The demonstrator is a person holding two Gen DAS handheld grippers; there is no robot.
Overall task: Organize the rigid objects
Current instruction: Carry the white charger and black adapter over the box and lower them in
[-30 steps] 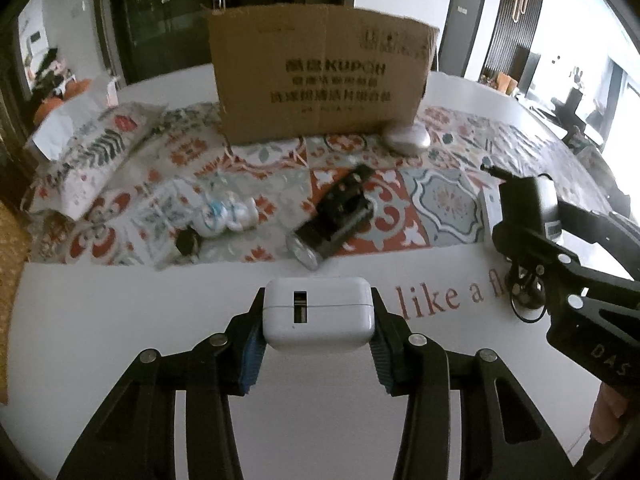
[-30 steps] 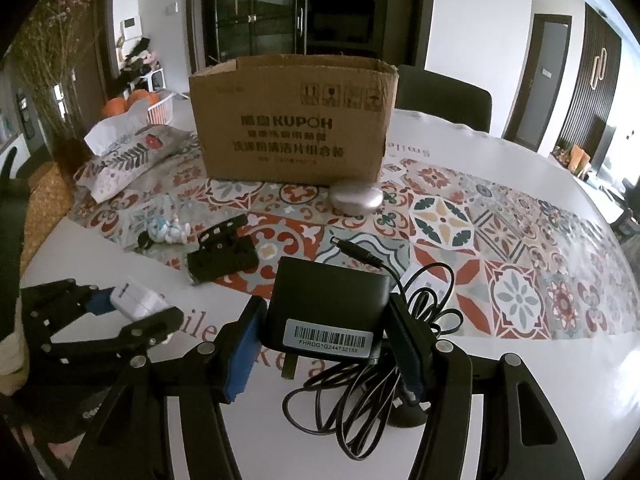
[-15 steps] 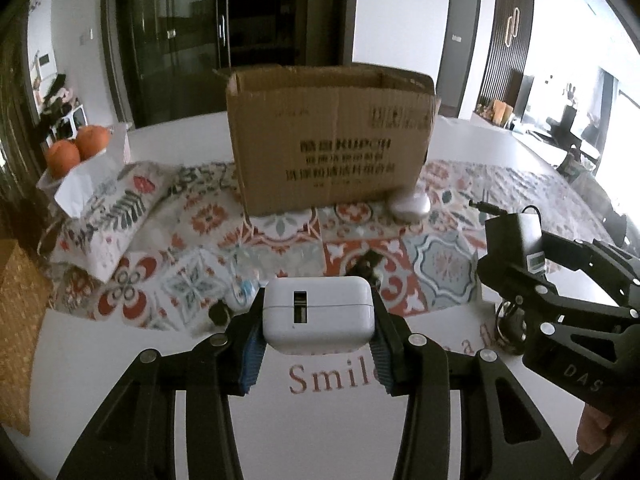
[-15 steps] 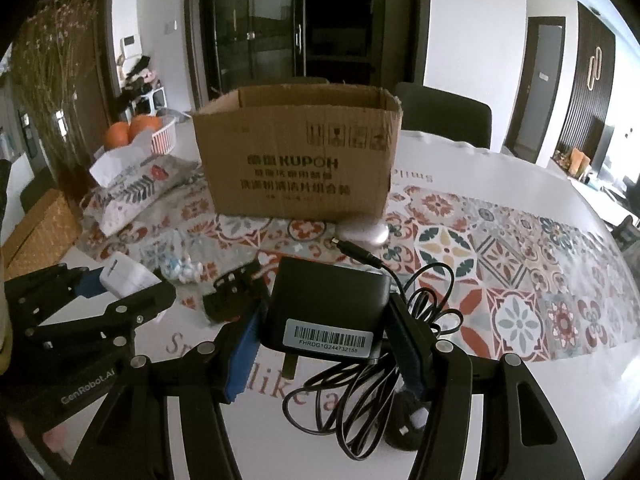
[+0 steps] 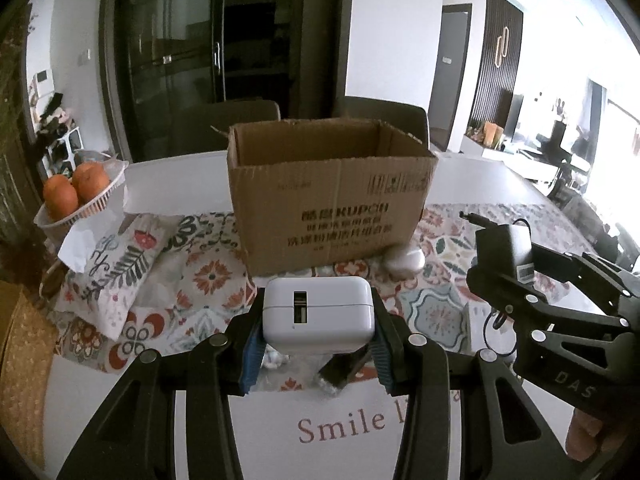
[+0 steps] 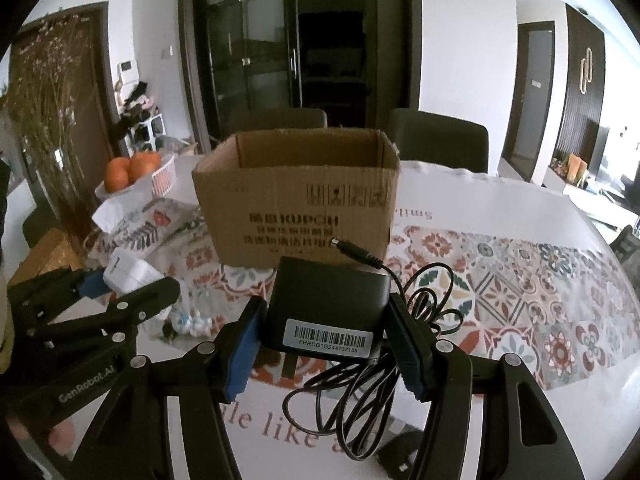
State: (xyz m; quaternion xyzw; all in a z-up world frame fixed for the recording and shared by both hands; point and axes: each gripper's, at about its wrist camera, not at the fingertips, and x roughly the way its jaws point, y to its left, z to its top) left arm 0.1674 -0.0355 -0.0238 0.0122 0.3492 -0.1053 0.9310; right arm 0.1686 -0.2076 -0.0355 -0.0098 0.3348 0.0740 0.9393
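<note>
Cardboard now shows more of itself than a second ago: the open brown box sits lower in both views and its bare inner walls are visible, where earlier only the printed front showed. Both tongs have risen above the table and tipped up toward the box.

The left tongs are closed part-way on a white charger block, a smooth, rounded plastic brick with a dark slot in its face, pinched between ribbed blue pads well above the table. The right tongs grip a matte black power adapter, boxy with a white barcode sticker; its thin black cable hangs in loose loops and its barrel plug points at the box. The grip on both is unchanged.

Below lies a glossy tablecloth with a tiled floral runner. A small toy figure and a grey oval mouse lie on it near the box, and oranges sit in a white basket at the left.
</note>
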